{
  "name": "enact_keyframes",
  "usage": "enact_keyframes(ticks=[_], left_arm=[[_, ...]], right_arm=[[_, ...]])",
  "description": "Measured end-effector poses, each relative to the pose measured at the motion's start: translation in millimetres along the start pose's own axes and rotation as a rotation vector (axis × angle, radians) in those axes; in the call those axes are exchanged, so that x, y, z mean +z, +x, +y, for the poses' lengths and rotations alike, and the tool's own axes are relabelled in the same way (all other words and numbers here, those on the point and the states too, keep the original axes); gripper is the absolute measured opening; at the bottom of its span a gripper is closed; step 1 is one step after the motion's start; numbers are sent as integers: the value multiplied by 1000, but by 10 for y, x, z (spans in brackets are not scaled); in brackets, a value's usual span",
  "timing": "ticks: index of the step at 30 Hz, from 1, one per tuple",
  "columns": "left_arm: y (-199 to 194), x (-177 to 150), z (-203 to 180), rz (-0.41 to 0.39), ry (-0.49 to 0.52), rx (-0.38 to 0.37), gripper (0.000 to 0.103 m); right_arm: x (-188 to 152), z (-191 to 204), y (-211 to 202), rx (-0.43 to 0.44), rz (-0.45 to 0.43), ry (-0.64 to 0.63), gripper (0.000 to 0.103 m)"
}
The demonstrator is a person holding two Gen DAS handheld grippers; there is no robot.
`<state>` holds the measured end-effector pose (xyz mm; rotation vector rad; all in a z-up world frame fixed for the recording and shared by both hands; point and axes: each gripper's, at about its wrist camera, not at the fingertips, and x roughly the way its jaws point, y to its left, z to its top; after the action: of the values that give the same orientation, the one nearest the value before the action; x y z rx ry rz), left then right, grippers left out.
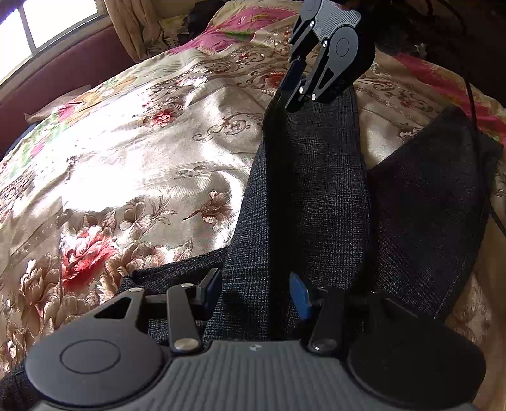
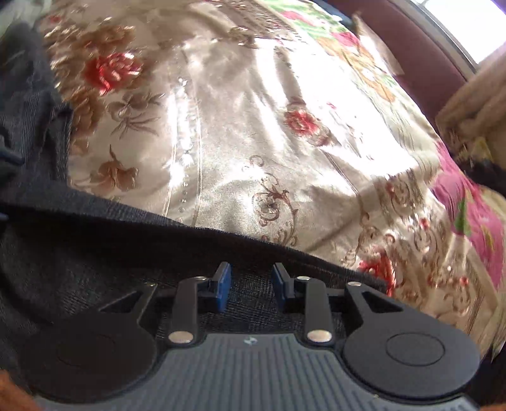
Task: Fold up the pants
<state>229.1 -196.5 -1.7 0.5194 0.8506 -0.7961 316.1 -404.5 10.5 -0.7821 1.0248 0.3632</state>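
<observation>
Floral satin bedspread [image 1: 132,151] under pants [image 1: 310,189]

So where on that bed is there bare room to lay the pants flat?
The floral bedspread lies bare between the dark pants and the maroon bed edge under the window. It is crowded along the pants, where both hand-held grippers work.

floral bedspread [image 1: 132,151], curtain [image 1: 132,28], window [image 1: 41,22]
</observation>
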Motion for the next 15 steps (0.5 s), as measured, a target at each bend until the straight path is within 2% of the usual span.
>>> enact_keyframes(ticks=[1, 3, 7, 12, 15], left_arm=[[15, 6, -6, 2, -7, -12, 62], [52, 2, -19, 7, -23, -42, 62], [131, 25, 3, 9, -9, -87, 62], [216, 75, 80, 5, -18, -138, 62], [254, 80, 82, 5, -14, -150, 62]], right_arm=[[6, 12, 83, -15, 9, -112, 30], [11, -15, 217, -42, 20, -233, 30], [71, -79, 486, 58, 52, -355, 30], [132, 2, 774, 106, 84, -548, 30], [189, 21, 875, 120, 119, -600, 32]])
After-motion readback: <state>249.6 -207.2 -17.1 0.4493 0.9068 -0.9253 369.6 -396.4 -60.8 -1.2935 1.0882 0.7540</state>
